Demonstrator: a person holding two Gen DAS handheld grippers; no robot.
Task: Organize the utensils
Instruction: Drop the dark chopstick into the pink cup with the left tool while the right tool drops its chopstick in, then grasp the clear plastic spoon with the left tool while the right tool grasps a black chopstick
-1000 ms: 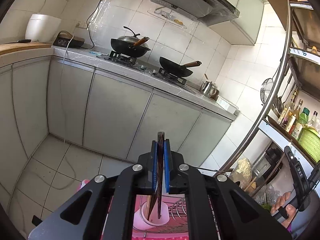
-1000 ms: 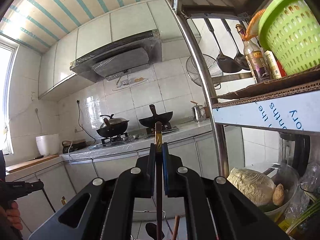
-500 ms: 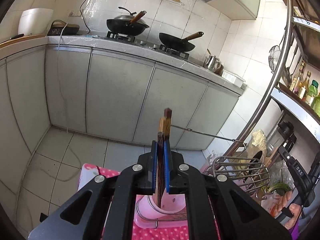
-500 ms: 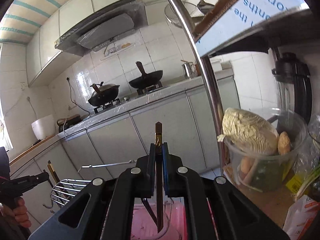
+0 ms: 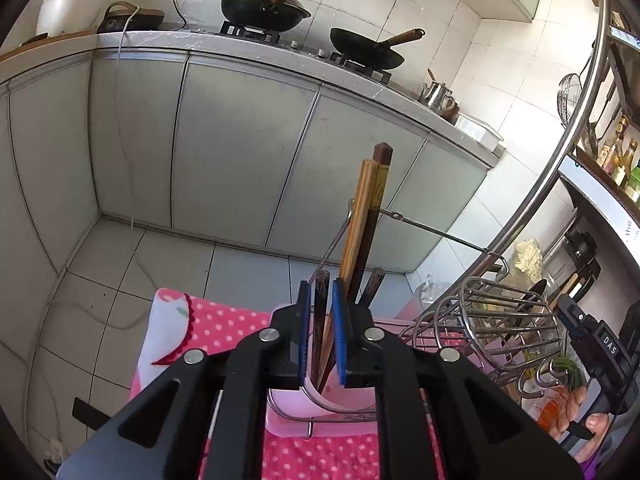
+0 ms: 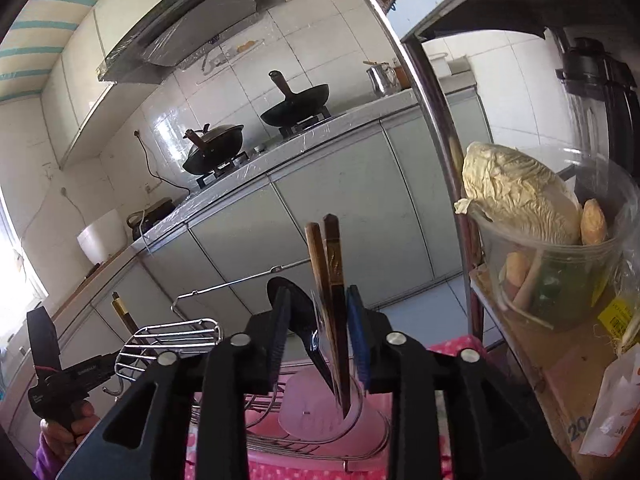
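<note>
In the left wrist view my left gripper (image 5: 321, 300) is open just above a pink cup (image 5: 320, 394) in a wire rack. A dark chopstick (image 5: 320, 320) stands loose between the blue pads, and several wooden chopsticks (image 5: 360, 220) lean in the cup. In the right wrist view my right gripper (image 6: 318, 320) is open over the same pink cup (image 6: 320, 412). Brown chopsticks (image 6: 328, 280) and a black spoon (image 6: 296, 312) stand between its jaws without being squeezed.
A steel wire rack (image 5: 500, 320) stands on a pink dotted cloth (image 5: 224, 324). A chrome shelf post (image 6: 432, 120) and a tub of cabbage (image 6: 520, 200) are close on the right. Kitchen cabinets (image 5: 240, 152) with woks (image 5: 264, 10) lie ahead.
Both grippers came down to the pink cup and opened. The chopstick each one held now stands in the cup.
</note>
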